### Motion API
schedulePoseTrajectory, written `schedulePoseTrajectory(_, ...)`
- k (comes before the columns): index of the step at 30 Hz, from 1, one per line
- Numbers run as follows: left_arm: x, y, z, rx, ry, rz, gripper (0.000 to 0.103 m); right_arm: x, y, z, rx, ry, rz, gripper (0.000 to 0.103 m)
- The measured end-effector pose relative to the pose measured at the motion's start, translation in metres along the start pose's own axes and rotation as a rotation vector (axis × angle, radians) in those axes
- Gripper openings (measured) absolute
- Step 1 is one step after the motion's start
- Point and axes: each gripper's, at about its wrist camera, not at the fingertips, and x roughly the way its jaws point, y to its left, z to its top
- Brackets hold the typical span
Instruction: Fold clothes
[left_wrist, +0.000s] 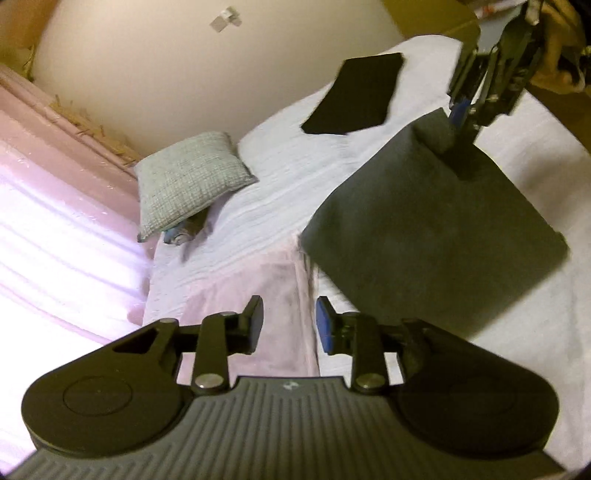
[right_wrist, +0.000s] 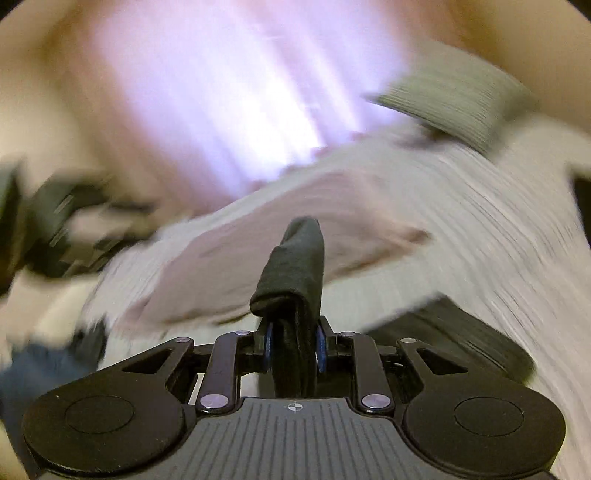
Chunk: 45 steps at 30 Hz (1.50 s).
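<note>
Right wrist: right gripper clamps folded dark cloth; left gripper parted, empty.

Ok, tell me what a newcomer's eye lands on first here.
First, the dark grey garment hanging over the white bedspread, pinched at its top corner by the right gripper. Then the left gripper in the foreground, jaws apart and empty. Behind lie a folded black cloth and a grey pillow to the left.
</note>
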Motion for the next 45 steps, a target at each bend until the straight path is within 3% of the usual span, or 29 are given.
schedulePoseTrajectory(4,0.047,-0.030,0.015,-0.066,0.060,-0.072,0.027,0.035,-0.117,-0.009,0.338,0.054,-0.086,0.021)
schedulePoseTrajectory(6,0.073,-0.053,0.019,-0.089,0.095,-0.124,0.028,0.048,-0.152,-0.017,0.438,0.121,-0.127,0.021)
schedulePoseTrajectory(12,0.119,-0.098,0.018,-0.166,0.179,-0.257,0.029,0.038,-0.166,-0.023,0.503,0.097,-0.118,0.022)
schedulePoseTrajectory(15,0.134,-0.105,0.015,-0.204,0.198,-0.280,0.029,0.037,-0.165,-0.019,0.508,0.099,-0.139,0.022)
schedulePoseTrajectory(17,0.136,-0.107,0.016,-0.228,0.192,-0.279,0.029,0.035,-0.163,-0.010,0.486,0.061,-0.098,0.021)
schedulePoseTrajectory(23,0.150,-0.111,0.012,-0.267,0.201,-0.306,0.029,0.044,-0.191,-0.016,0.534,0.137,-0.217,0.022)
schedulePoseTrajectory(27,0.167,-0.115,0.005,-0.290,0.221,-0.313,0.029,0.027,-0.170,-0.009,0.467,0.088,-0.301,0.022)
schedulePoseTrajectory(31,0.188,-0.115,-0.008,-0.337,0.253,-0.311,0.029,0.016,-0.122,0.004,0.283,-0.007,-0.398,0.025)
schedulePoseTrajectory(33,0.201,-0.120,-0.017,-0.358,0.264,-0.314,0.029,0.027,-0.104,0.007,0.193,-0.026,-0.358,0.051)
schedulePoseTrajectory(34,0.207,-0.122,-0.021,-0.367,0.269,-0.316,0.029,0.035,-0.098,0.006,0.157,-0.026,-0.331,0.069)
schedulePoseTrajectory(35,0.214,-0.125,-0.025,-0.376,0.273,-0.317,0.030,0.046,-0.098,0.004,0.131,-0.005,-0.310,0.069)
schedulePoseTrajectory(39,0.231,-0.134,-0.037,-0.414,0.270,-0.325,0.032,0.086,-0.135,-0.013,0.126,0.108,-0.307,0.066)
schedulePoseTrajectory(40,0.234,-0.134,-0.039,-0.427,0.268,-0.327,0.033,0.093,-0.146,-0.016,0.135,0.129,-0.315,0.052)
schedulePoseTrajectory(41,0.237,-0.134,-0.042,-0.441,0.264,-0.329,0.033,0.095,-0.154,-0.017,0.139,0.144,-0.323,0.045)
schedulePoseTrajectory(45,0.234,-0.132,-0.040,-0.442,0.265,-0.324,0.033,0.072,-0.157,-0.006,0.244,0.109,-0.295,0.045)
